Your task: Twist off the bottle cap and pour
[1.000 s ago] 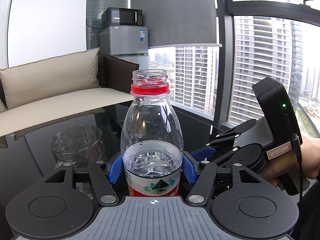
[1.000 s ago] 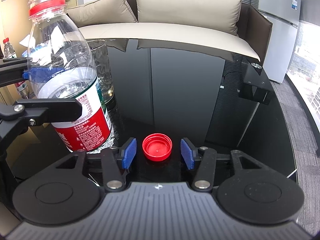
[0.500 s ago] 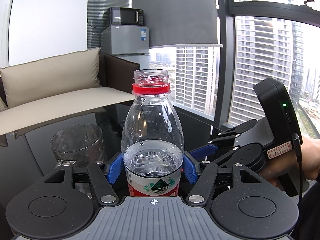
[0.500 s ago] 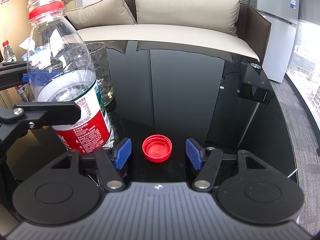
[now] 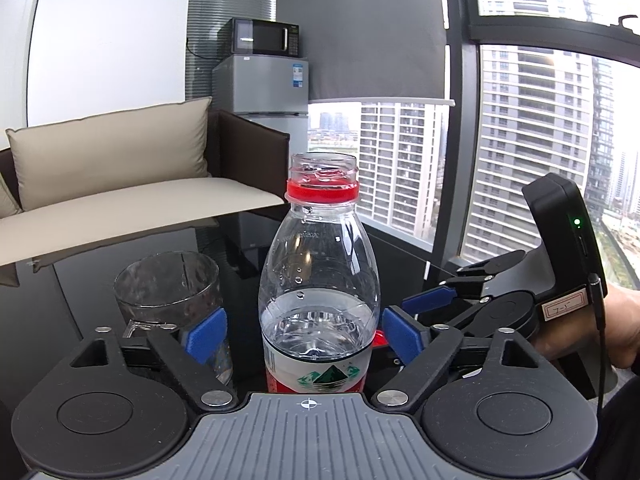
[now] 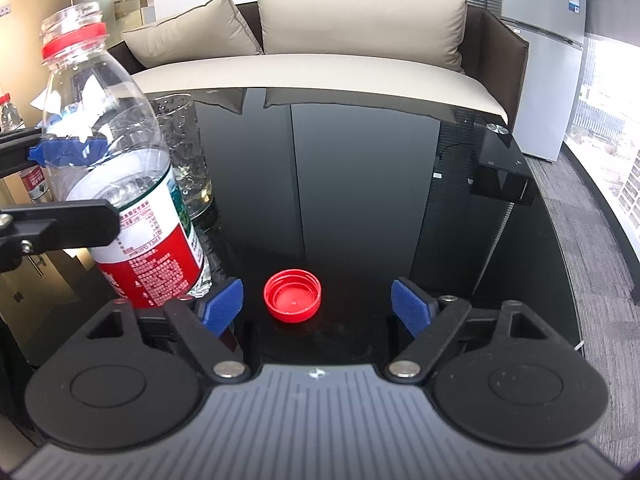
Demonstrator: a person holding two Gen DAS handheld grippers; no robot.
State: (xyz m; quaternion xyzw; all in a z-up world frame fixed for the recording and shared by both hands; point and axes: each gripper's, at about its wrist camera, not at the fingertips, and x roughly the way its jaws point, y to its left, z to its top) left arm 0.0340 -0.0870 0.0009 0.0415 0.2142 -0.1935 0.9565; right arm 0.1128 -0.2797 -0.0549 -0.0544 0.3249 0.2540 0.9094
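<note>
The uncapped clear water bottle (image 5: 319,300), with a red neck ring and a red-and-white label, stands upright on the black glass table (image 6: 360,184). My left gripper (image 5: 306,334) is open, its blue pads standing apart on either side of the bottle. The bottle also shows at the left of the right wrist view (image 6: 120,184). The red cap (image 6: 292,295) lies upside down on the table between the blue pads of my right gripper (image 6: 318,306), which is wide open and not touching it. An empty glass (image 5: 170,300) stands just behind and left of the bottle.
A sofa with beige cushions (image 6: 360,20) runs along the table's far edge. A small black box (image 6: 502,172) sits at the table's right rim. A fridge with a microwave (image 5: 262,76) stands in the corner. Another capped bottle (image 6: 8,116) stands far left.
My left gripper has opened and let go of the bottle, which stands on the table. My right gripper has opened wider around the cap and drawn back slightly.
</note>
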